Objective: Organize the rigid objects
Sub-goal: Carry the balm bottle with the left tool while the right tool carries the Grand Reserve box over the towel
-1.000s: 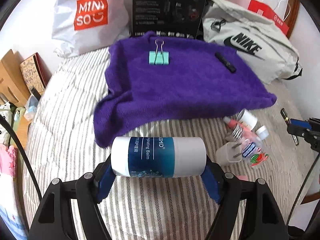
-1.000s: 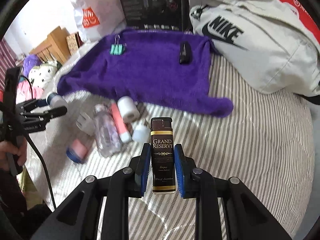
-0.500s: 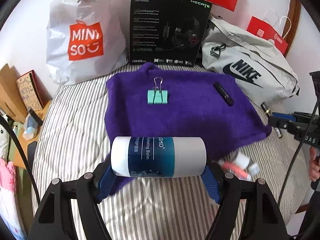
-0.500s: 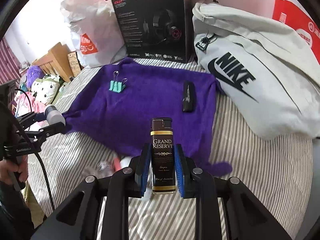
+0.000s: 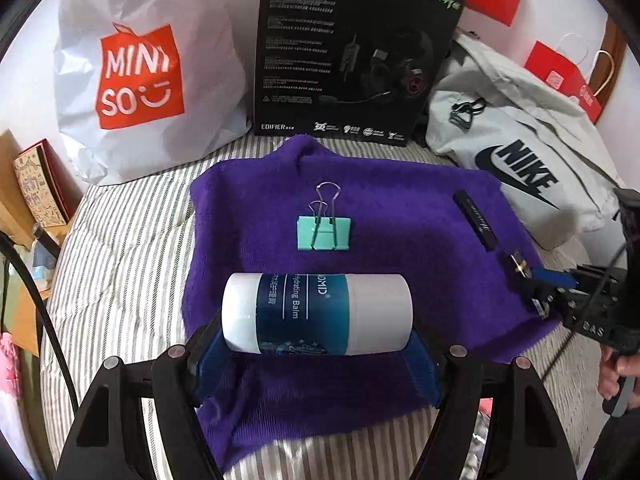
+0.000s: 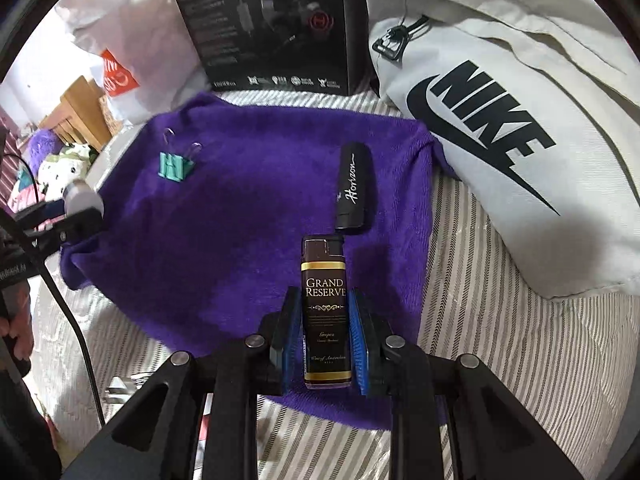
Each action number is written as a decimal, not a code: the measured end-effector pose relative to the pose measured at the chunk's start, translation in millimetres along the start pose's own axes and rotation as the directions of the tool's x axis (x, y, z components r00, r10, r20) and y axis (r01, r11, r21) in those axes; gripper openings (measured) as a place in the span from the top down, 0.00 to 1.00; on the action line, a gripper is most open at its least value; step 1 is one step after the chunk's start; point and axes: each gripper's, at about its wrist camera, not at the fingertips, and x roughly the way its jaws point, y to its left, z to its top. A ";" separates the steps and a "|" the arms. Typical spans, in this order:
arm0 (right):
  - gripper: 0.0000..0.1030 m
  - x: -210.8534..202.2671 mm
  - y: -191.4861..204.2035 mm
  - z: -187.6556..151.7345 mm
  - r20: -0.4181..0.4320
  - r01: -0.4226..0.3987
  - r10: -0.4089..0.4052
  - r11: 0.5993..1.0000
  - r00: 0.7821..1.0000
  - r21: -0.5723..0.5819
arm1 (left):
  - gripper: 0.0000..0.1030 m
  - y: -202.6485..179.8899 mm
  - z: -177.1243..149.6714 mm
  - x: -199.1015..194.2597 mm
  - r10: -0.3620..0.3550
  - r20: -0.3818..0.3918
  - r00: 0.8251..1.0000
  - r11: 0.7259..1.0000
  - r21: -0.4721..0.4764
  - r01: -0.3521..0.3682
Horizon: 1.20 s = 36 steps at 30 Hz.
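Note:
My left gripper (image 5: 316, 350) is shut on a white and blue balm bottle (image 5: 317, 314), held crosswise above the near part of a purple towel (image 5: 400, 208). On that towel lie a teal binder clip (image 5: 323, 232) and a black stick (image 5: 475, 220). My right gripper (image 6: 325, 340) is shut on a dark Grand Reserve lighter (image 6: 326, 308), upright over the towel's (image 6: 240, 220) near edge, just short of the black stick (image 6: 354, 188). The binder clip (image 6: 175, 164) lies far left. The right gripper (image 5: 536, 292) shows at the towel's right edge; the left gripper (image 6: 76, 208) shows at far left.
The towel lies on a striped bedspread (image 5: 120, 260). Behind it stand a white Miniso bag (image 5: 140, 76), a black headset box (image 5: 352, 52) and a grey Nike bag (image 6: 500, 92). Small items (image 6: 120, 392) lie off the towel's near left corner. Wooden furniture (image 5: 24, 192) stands left.
Both grippers moved forward over the towel with their loads. The loose bottles and plug near the towel's front edge slipped out of the left view and mostly out of the right one.

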 end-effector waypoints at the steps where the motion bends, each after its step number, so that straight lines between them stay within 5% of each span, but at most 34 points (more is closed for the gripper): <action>1: 0.77 1.9 0.1 0.3 -0.001 0.003 -0.003 1.000 1.000 -0.001 | 0.27 1.2 2.1 5.1 0.000 -0.005 1.000 1.000 -0.006 0.000; 18: 0.77 18.8 -9.2 -1.8 -0.038 0.001 0.000 0.999 0.999 0.033 | 0.27 5.7 7.3 36.9 0.028 -0.040 0.999 0.999 -0.026 -0.029; 36: 0.77 25.5 -2.8 -0.4 -0.024 0.094 -0.093 0.995 0.995 0.034 | 0.27 4.7 17.5 54.4 0.043 -0.067 0.997 0.999 -0.009 -0.043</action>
